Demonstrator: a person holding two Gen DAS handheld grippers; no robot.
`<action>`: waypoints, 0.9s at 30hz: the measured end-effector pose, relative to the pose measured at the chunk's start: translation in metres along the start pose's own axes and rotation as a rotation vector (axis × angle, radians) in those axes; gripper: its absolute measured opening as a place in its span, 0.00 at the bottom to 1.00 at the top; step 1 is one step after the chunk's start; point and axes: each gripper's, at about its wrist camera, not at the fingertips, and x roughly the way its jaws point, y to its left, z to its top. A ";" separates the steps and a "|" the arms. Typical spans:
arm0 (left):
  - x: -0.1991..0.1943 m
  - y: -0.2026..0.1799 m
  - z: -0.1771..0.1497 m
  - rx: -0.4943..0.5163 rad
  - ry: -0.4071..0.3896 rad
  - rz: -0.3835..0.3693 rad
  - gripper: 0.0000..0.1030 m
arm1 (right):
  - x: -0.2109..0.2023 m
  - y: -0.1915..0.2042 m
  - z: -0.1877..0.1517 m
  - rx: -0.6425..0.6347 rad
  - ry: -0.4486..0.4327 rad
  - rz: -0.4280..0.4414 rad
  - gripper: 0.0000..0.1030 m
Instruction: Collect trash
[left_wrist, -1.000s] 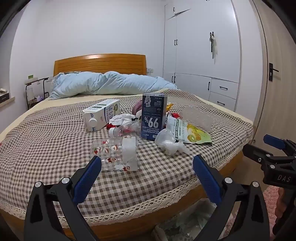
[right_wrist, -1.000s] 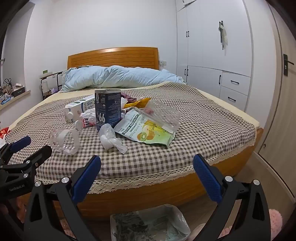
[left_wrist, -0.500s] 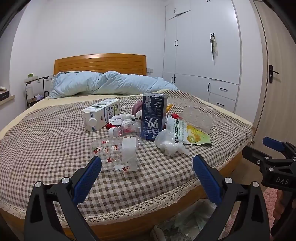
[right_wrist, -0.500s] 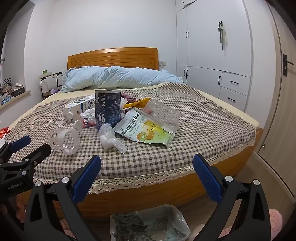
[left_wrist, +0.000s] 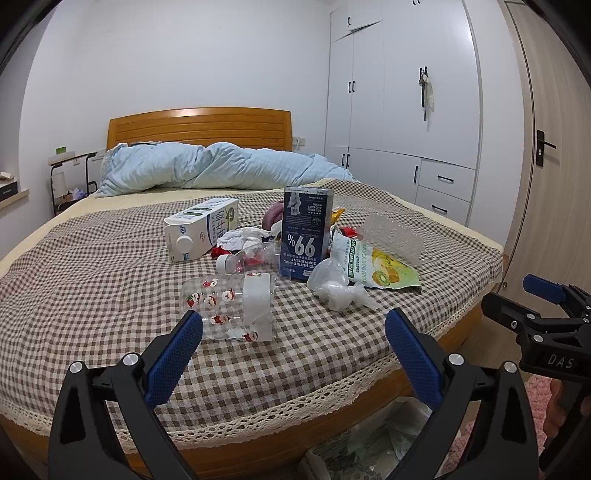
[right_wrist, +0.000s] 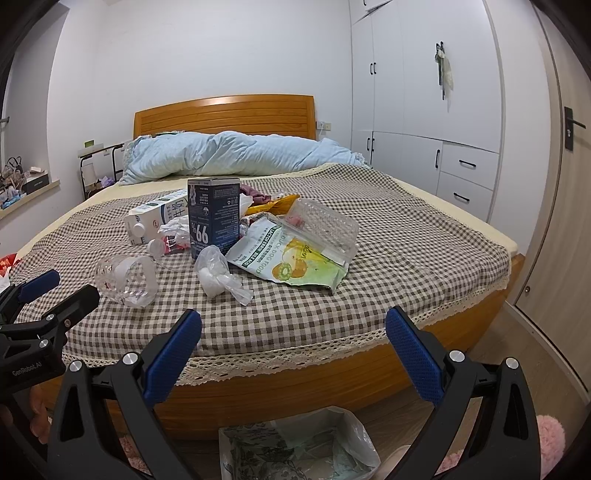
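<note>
Trash lies on the checked bedspread (left_wrist: 92, 280): a clear Santa-print container (left_wrist: 229, 306), a white milk carton (left_wrist: 201, 229), a dark blue box marked 99% (left_wrist: 304, 232), a crumpled clear bag (left_wrist: 334, 286), a dog food pouch (left_wrist: 380, 266), a clear plastic tray (left_wrist: 393, 236). My left gripper (left_wrist: 293, 336) is open just short of the Santa container. My right gripper (right_wrist: 293, 332) is open before the bed's edge, with the crumpled bag (right_wrist: 218, 273), the pouch (right_wrist: 295, 262) and the box (right_wrist: 212, 218) ahead. A lined trash bin (right_wrist: 295, 443) sits on the floor below.
A light blue duvet (left_wrist: 218, 170) lies against the wooden headboard (left_wrist: 199, 125). White wardrobes (left_wrist: 406, 110) line the right wall, with a door (left_wrist: 554, 147) beside them. A pink fluffy mat (right_wrist: 550, 435) lies on the floor by the bin.
Both views have shifted only slightly; the bed and the trash sit a touch lower in the left wrist view. Both grippers stay open and nothing on the bed has moved.
</note>
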 end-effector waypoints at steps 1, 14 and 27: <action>0.000 0.000 0.000 -0.001 0.000 0.000 0.93 | 0.000 0.000 0.000 0.000 0.000 0.001 0.93; 0.000 0.001 0.000 -0.003 -0.003 -0.001 0.93 | 0.002 0.002 -0.001 0.004 0.002 0.002 0.93; 0.000 0.001 -0.001 -0.003 -0.002 -0.001 0.93 | 0.002 0.001 -0.001 0.006 0.001 0.003 0.93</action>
